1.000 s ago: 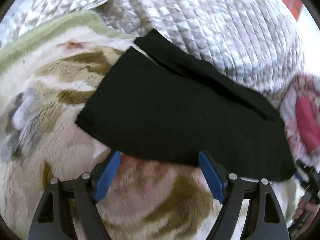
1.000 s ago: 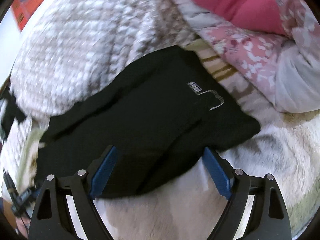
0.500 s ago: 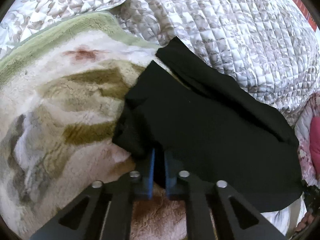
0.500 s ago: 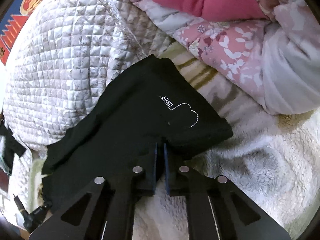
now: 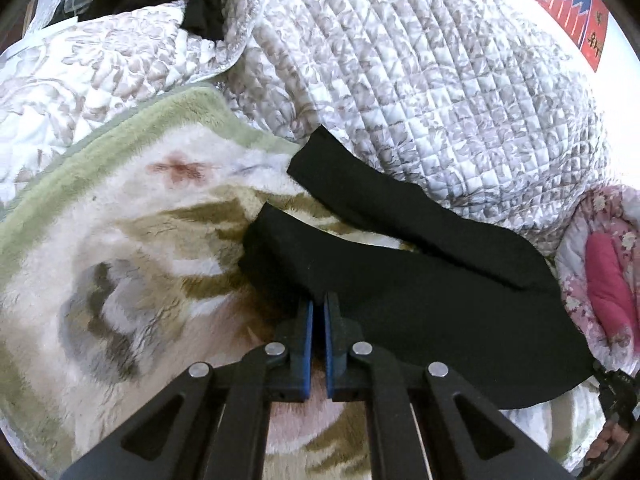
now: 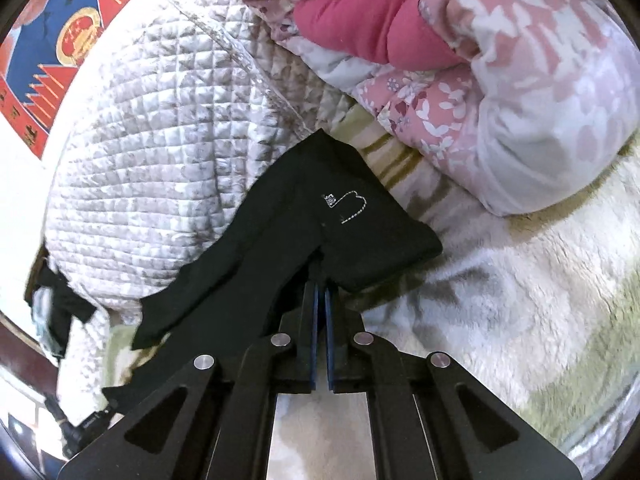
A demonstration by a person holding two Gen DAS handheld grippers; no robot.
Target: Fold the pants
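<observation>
Black pants (image 5: 420, 300) lie on a plush patterned blanket (image 5: 120, 260), folded lengthwise. My left gripper (image 5: 318, 304) is shut on the near edge of the pants at the leg end and has raised that edge off the blanket. My right gripper (image 6: 322, 284) is shut on the near edge of the pants (image 6: 300, 240) at the waist end, near a small white stitched logo (image 6: 352, 206). The far leg (image 5: 380, 196) still rests against the quilt.
A grey quilted bedspread (image 5: 420, 80) is bunched behind the pants. A pink floral duvet with a pink pillow (image 6: 460, 60) lies to the right. Another dark garment (image 5: 200, 4) lies at the far left. A red and blue poster (image 6: 60, 40) hangs on the wall.
Both grippers went from open astride the pants' near edge to shut on it. Both have since lifted the edge, and the near layer has parted from the far leg.
</observation>
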